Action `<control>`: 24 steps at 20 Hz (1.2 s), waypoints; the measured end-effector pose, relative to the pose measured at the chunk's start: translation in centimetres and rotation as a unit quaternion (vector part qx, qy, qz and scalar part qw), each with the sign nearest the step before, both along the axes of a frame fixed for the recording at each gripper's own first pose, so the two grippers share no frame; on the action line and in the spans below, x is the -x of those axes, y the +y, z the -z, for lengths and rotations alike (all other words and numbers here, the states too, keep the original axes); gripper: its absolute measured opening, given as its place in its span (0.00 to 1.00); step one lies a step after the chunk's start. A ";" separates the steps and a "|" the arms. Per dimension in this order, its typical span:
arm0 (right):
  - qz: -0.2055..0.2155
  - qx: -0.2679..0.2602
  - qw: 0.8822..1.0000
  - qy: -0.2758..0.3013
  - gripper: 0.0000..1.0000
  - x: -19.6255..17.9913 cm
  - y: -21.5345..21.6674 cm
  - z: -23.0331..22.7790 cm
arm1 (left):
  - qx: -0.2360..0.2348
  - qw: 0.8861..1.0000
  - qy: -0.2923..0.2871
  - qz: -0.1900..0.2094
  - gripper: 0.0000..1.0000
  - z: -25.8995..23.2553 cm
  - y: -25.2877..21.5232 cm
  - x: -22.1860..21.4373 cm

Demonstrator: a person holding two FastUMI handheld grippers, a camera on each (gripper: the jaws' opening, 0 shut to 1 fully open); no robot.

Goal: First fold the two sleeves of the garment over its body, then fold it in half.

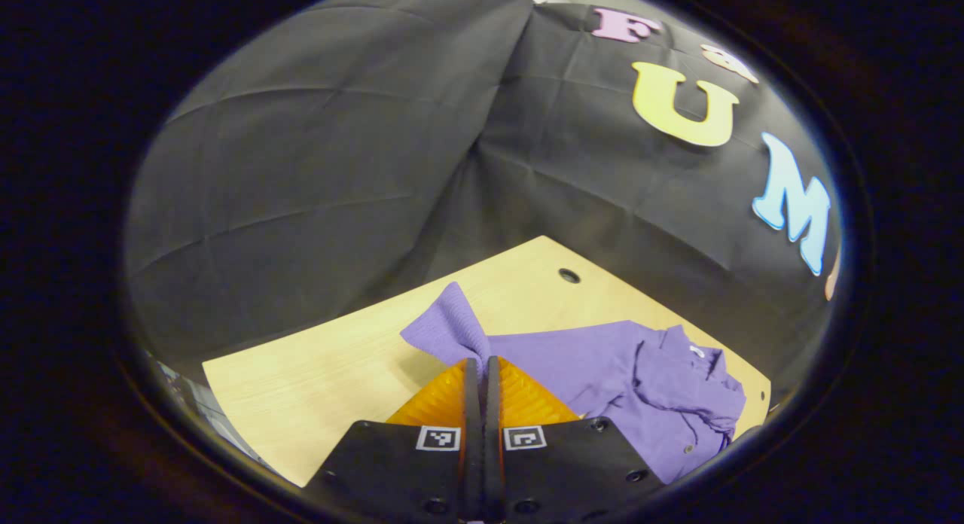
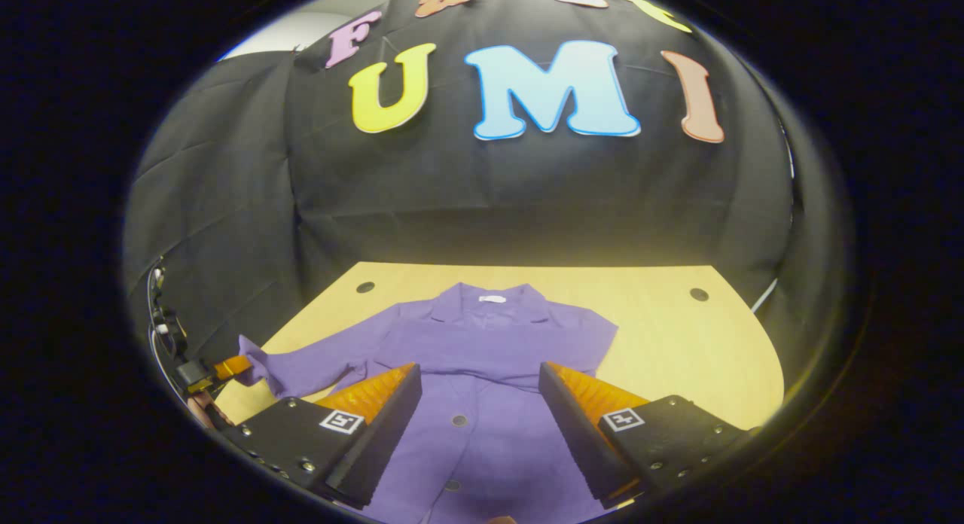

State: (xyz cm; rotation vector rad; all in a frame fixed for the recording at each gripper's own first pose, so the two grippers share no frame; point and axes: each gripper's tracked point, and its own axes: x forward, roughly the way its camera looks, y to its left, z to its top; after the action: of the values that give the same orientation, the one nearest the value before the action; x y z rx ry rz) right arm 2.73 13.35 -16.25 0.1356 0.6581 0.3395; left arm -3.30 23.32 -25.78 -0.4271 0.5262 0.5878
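**Left gripper pinches the sleeve end, right gripper spread above the shirt front**

Left gripper [image 1: 482, 370] of mine has its two fingers pressed together in the left gripper view, with the cuff end of the purple knit shirt's left sleeve [image 1: 446, 330] rising from between their tips. That cuff stands up a little off the light wooden table [image 1: 324, 373], and the sleeve runs from it to the right into the body of the purple button-front shirt [image 1: 602, 366]. The shirt lies to the right of my left gripper, its collar [image 1: 697, 358] bunched near the table's right edge. A small round hole [image 1: 569, 275] sits in the tabletop beyond the shirt.

In the right gripper view, the same left gripper [image 2: 226, 368] shows at the far left edge, touching the end of the left sleeve [image 2: 301, 366], which stretches out flat from the shoulder toward the table's left side. My right gripper [image 2: 478, 392] is spread wide, fingers well apart, nothing between them but the shirt front below. The purple shirt [image 2: 482, 343] lies spread on the table [image 2: 678, 343], collar [image 2: 489, 300] at the far side, and its row of buttons [image 2: 459, 419] runs toward me between my fingers. I cannot tell whether the fingertips touch the cloth. The shirt's right edge sits just beyond my right finger [image 2: 572, 411]. Two round holes mark the table's far corners, one left [image 2: 365, 287] and one right [image 2: 699, 293].
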 end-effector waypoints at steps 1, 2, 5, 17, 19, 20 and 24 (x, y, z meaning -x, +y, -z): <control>0.007 0.000 1.000 0.002 0.99 0.0 -1.0 0.2 | 0.003 1.000 -0.005 0.014 0.07 -0.1 -1.4 -1.5; 0.015 0.001 1.000 0.004 0.99 0.0 -2.1 0.4 | 0.008 1.000 -0.010 0.028 0.07 -0.6 -2.9 -2.8; 0.042 0.000 0.999 0.011 0.99 -0.1 -5.3 1.0 | 0.013 0.998 -0.020 0.063 0.07 -1.5 -7.6 -6.4; 0.079 0.019 0.996 0.023 0.99 -0.1 -14.4 3.6 | 0.009 0.974 -0.052 0.221 0.07 -5.2 -27.7 -17.7; 0.077 0.021 0.996 0.027 0.99 -0.2 -15.4 4.1 | 0.001 0.966 -0.052 0.254 0.07 -5.3 -31.3 -19.5; 0.075 0.023 0.997 0.027 0.99 -0.3 -15.9 4.4 | -0.005 0.961 -0.051 0.270 0.07 -5.3 -32.9 -20.3; 0.066 0.035 0.997 0.021 0.99 -0.8 -18.1 5.2 | -0.029 0.943 -0.038 0.329 0.06 -4.0 -39.0 -22.1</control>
State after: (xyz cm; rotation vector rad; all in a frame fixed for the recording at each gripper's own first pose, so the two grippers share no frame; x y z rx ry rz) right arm 3.57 -4.70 -21.45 0.1196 0.6989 0.1869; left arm 18.83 -15.68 -21.80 -0.1943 0.5390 -0.0583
